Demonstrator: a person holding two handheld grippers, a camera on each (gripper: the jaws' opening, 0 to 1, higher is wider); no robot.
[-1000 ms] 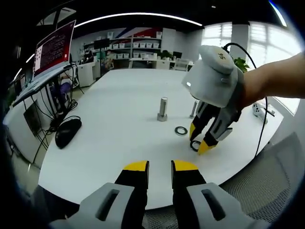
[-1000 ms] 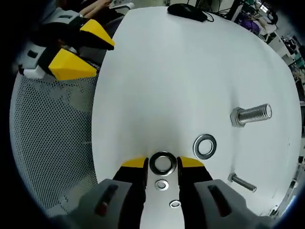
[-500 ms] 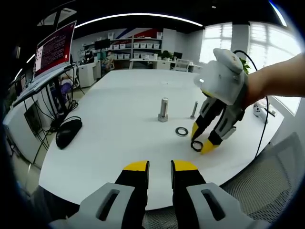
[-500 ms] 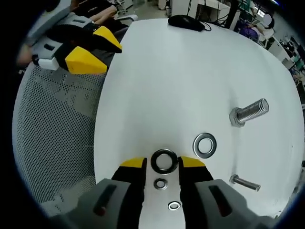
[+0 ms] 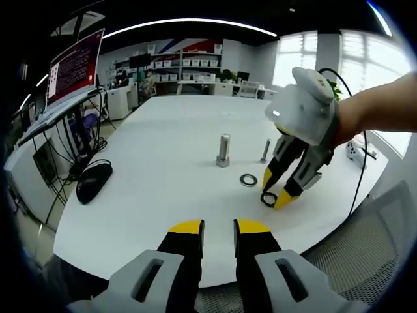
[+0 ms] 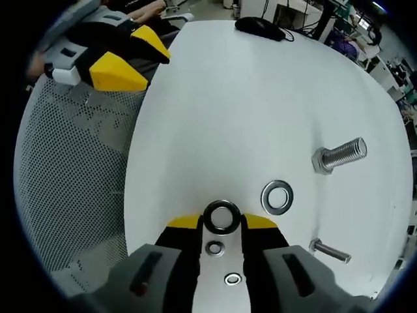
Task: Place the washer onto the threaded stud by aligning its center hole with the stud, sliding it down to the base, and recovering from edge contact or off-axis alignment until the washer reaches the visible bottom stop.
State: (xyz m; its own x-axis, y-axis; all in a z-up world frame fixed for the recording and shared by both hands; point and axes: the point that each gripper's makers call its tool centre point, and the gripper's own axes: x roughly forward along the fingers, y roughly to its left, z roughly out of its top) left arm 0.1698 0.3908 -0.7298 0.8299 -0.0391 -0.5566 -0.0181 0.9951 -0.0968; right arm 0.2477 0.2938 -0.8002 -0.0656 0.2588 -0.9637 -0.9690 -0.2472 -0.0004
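The threaded stud is a thick bolt standing head-down in the middle of the white table; in the right gripper view the stud lies ahead to the right. My right gripper is shut on a dark washer, its edges caught between the yellow tips. In the left gripper view that right gripper points down with the washer just above the table, near the stud's right side. My left gripper is open and holds nothing, hovering at the table's near edge.
A second, silver washer lies flat between the held washer and the stud. A thin bolt stands further right. A black mouse and a laptop sit at the left. A mesh chair is below the table edge.
The right gripper has tipped more upright and shifted slightly away from me, keeping the washer between its tips. The left gripper has stayed put.
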